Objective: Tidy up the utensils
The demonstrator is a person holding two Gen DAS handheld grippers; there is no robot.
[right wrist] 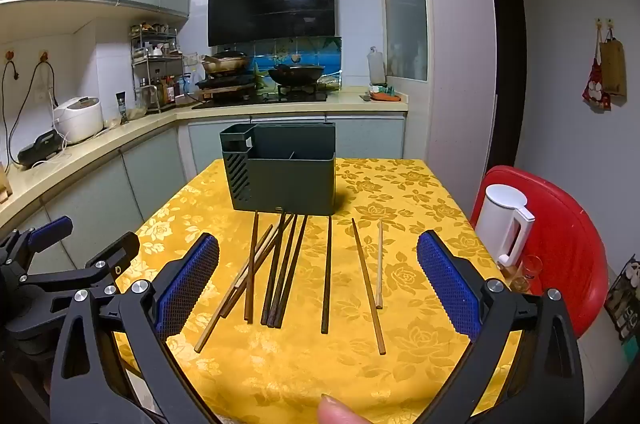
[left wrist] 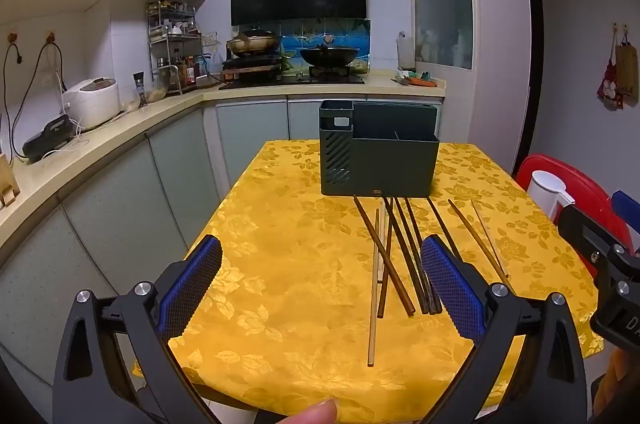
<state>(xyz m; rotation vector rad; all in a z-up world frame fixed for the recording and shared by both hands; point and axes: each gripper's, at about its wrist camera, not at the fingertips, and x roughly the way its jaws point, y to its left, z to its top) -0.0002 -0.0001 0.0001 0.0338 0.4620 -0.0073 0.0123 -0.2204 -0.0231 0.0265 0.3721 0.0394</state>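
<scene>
The left gripper [left wrist: 322, 294] hangs over the near part of the yellow table [left wrist: 280, 264], jaws wide open, holding nothing. To its right lie the chopsticks [right wrist: 280, 272], spread out and some crossed, just in front of the green box [right wrist: 288, 180]. It seems best to grab one loose stick at its middle, not the pile. The right gripper [right wrist: 318, 290] hangs above them, jaws wide open too, touching nothing

Chopsticks [right wrist: 280, 272] on table [right wrist: 400, 192], before holder [right wrist: 288, 176].
</scene>
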